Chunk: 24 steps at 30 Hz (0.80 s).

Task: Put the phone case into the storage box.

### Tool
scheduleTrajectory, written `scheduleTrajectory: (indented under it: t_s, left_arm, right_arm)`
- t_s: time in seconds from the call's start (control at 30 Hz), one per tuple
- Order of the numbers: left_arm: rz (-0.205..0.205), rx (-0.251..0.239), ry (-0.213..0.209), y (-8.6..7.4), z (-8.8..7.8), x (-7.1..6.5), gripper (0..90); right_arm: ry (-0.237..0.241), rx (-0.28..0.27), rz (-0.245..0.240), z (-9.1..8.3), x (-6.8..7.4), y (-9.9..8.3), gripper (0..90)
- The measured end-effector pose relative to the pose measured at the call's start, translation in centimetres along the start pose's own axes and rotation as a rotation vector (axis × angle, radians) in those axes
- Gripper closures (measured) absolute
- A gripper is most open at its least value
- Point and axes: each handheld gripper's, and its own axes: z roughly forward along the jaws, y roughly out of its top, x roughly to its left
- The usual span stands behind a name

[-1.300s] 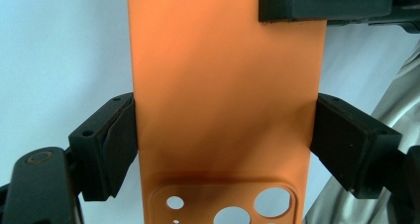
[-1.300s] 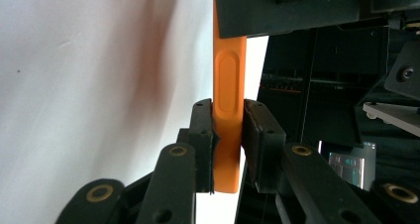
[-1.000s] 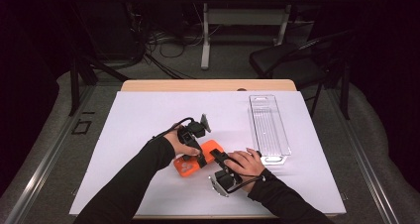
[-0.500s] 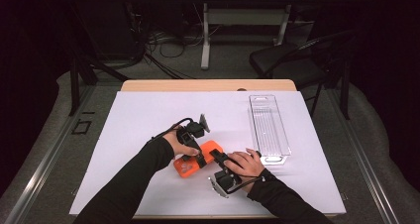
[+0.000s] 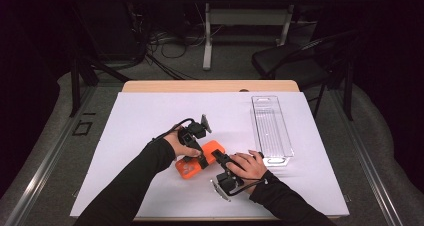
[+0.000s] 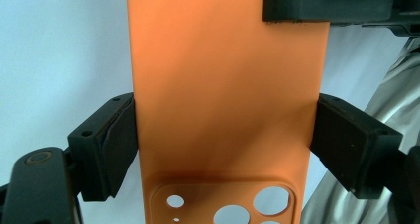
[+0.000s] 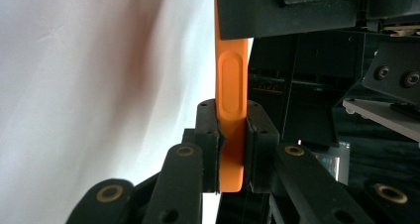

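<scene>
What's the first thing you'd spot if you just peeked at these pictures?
The bright orange phone case near the front middle of the white table, with both grippers shut on it. The left gripper squeezes its two long sides, and the right gripper pinches its thin edge. To the right lies a long clear plastic tray.

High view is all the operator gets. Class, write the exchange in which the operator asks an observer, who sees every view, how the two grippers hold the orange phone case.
Operator: How does the left gripper hold the orange phone case?
Observer: Across its width; one pad presses on each long edge.
Operator: Which end is nearest its camera?
Observer: The end with the camera cutouts.
Operator: And the right gripper?
Observer: Its jaws pinch the case's thin edge, just below a raised side button.
</scene>
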Motion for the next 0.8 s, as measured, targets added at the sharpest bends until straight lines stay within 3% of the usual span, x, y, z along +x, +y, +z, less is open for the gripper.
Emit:
scheduleTrajectory:
  t_s: [0.37,0.8]
  left_arm:
    - [0.003,-0.010,-0.003,-0.04,-0.11,-0.16,15.7]
    - [0.001,-0.027,0.001,-0.07,-0.27,-0.24,15.4]
  right_arm:
    - [-0.053,-0.027,-0.013,-0.09,0.29,-0.24,80.2]
    - [-0.067,-0.012,0.010,-0.16,0.47,-0.34,80.4]
